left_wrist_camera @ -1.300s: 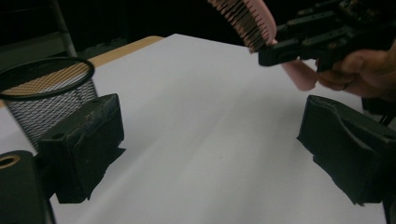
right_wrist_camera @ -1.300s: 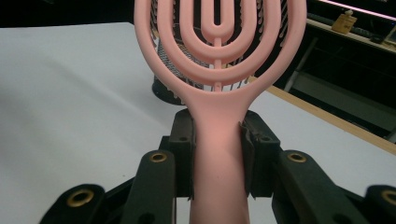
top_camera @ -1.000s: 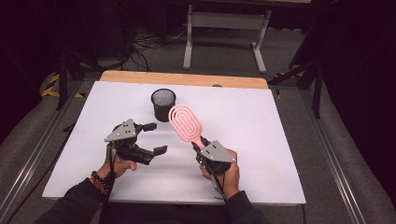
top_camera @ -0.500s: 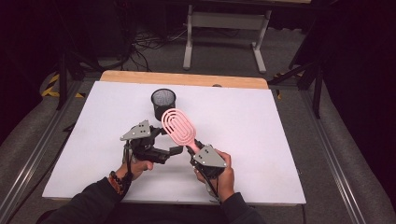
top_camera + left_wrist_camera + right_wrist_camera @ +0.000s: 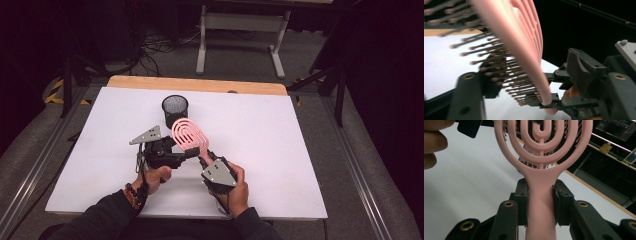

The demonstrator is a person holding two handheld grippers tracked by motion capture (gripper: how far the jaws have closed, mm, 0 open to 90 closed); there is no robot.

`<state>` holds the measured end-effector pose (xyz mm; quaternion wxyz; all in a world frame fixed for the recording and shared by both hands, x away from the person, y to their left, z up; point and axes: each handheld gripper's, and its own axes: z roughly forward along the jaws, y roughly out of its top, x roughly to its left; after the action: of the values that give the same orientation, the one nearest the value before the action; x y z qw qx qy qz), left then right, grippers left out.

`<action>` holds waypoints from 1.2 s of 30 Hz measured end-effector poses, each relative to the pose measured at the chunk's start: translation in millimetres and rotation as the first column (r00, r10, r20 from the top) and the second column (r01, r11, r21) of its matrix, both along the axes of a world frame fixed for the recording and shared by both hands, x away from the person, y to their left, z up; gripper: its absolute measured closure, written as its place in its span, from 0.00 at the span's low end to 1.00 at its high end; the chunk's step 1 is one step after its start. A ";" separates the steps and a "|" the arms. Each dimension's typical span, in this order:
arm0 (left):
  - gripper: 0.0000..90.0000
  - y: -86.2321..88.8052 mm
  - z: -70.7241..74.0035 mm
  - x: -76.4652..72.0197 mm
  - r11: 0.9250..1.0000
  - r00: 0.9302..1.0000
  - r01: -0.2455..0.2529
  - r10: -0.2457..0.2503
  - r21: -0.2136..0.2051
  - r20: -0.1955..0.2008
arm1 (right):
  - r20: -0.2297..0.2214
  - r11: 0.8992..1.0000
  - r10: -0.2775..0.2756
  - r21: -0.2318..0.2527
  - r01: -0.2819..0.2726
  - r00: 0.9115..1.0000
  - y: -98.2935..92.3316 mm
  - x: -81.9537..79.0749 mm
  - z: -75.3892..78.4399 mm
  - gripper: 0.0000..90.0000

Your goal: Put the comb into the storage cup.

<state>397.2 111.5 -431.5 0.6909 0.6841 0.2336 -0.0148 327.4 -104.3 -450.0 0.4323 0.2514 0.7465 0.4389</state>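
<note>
My right gripper point(image 5: 205, 161) point(image 5: 541, 192) is shut on the handle of a pink hairbrush point(image 5: 189, 135) point(image 5: 541, 167) and holds it tilted up over the white table point(image 5: 280, 150). The brush's looped head point(image 5: 524, 40) stands between the jaws of my left gripper point(image 5: 183, 152) point(image 5: 534, 72), which reaches in from the left. Those jaws have just been closing. The bristles brush against one pad, and a gap shows between the pink back and the other pad. A black mesh cup point(image 5: 175, 110) stands upright just behind the brush.
The white sheet has a wooden strip point(image 5: 200, 84) along its far edge. Beyond it lie a dark floor, cables and a grey table frame point(image 5: 240, 35). Metal rails point(image 5: 30, 170) run along both sides of the table.
The left gripper has moved right to the brush head and its jaws have narrowed around it. The right gripper has shifted the brush slightly left, still gripping the handle.
</note>
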 end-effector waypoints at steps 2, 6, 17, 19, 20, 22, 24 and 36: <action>0.48 1.8 0.5 0.0 1.000 1.000 0.006 -0.006 -0.017 0.008 | 0.000 1.000 -0.002 -0.003 0.002 1.000 0.0 0.5 -0.4 0.77; 0.62 4.4 4.8 -2.5 0.999 0.999 0.018 -0.017 -0.027 0.046 | 0.006 1.000 -0.004 -0.029 0.004 1.000 1.9 0.4 -2.0 0.77; 0.69 7.5 13.3 -8.9 1.000 0.992 0.024 -0.025 0.011 0.126 | 0.020 0.999 0.013 -0.043 -0.012 1.000 5.1 -2.2 -0.6 0.72; 0.69 8.0 15.3 -9.8 1.000 0.990 0.023 -0.026 0.022 0.140 | 0.015 0.999 0.020 -0.037 -0.020 1.000 5.1 -2.7 -0.6 0.68; 0.69 8.5 17.0 -11.2 0.999 0.987 0.021 -0.026 0.033 0.157 | 0.014 0.999 0.022 -0.036 -0.022 1.000 5.2 -2.8 -0.7 0.67; 0.69 9.2 17.8 -12.3 0.999 0.985 0.016 -0.022 0.035 0.172 | 0.012 0.999 0.024 -0.034 -0.024 1.000 5.2 -2.8 -0.6 0.65; 0.69 10.8 19.0 -13.5 0.999 0.982 0.013 -0.020 0.036 0.190 | 0.001 0.999 0.033 -0.019 -0.033 0.999 4.2 -3.0 -0.4 0.60; 0.70 26.2 27.5 -12.5 0.997 0.972 -0.064 0.052 0.042 0.228 | -0.032 0.996 0.055 0.073 -0.053 0.998 -13.0 -5.3 4.1 0.38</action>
<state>384.7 137.7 -404.0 0.6962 0.6908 0.1735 0.0892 322.1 -117.3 -445.9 0.3980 0.2540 0.7442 0.4724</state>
